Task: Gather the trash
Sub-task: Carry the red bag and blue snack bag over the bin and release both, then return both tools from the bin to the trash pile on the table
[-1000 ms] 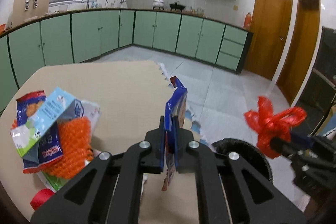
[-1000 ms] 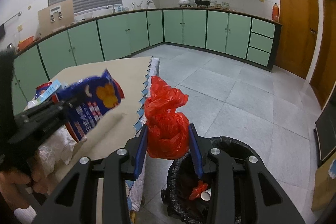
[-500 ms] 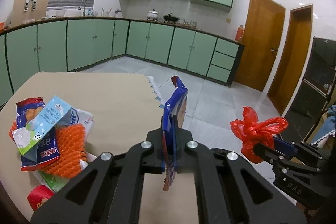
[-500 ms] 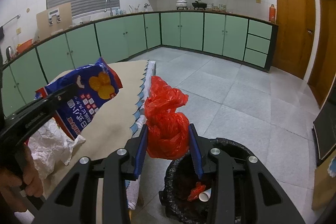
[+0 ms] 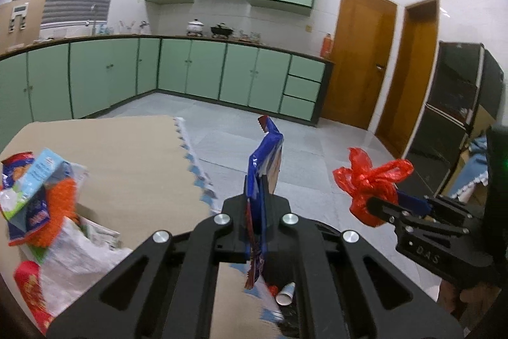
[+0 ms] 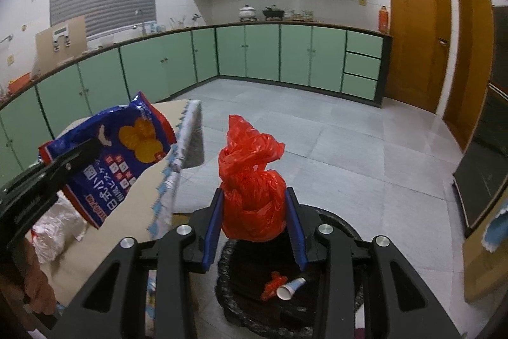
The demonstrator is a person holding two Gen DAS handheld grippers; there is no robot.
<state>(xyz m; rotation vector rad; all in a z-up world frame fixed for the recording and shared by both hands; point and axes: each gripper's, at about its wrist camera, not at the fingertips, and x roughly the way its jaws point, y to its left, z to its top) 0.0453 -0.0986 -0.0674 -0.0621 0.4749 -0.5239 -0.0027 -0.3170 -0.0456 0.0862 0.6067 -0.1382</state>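
Observation:
My left gripper is shut on a blue snack bag, held edge-on at the table's right edge; the right wrist view shows the same bag flat-on at the left. My right gripper is shut on a knotted red plastic bag, held above a black-lined trash bin on the floor. A paper cup and a red scrap lie inside the bin. In the left wrist view the red bag and the right gripper sit at the right.
A pile of trash with wrappers, orange mesh and crumpled white paper lies on the beige table. Green cabinets line the far walls. Grey tiled floor stretches beyond the bin. A hand holds the left gripper.
Both grippers have moved with their loads toward the bin side; the table and trash pile have slid left in view. Both grips are unchanged.

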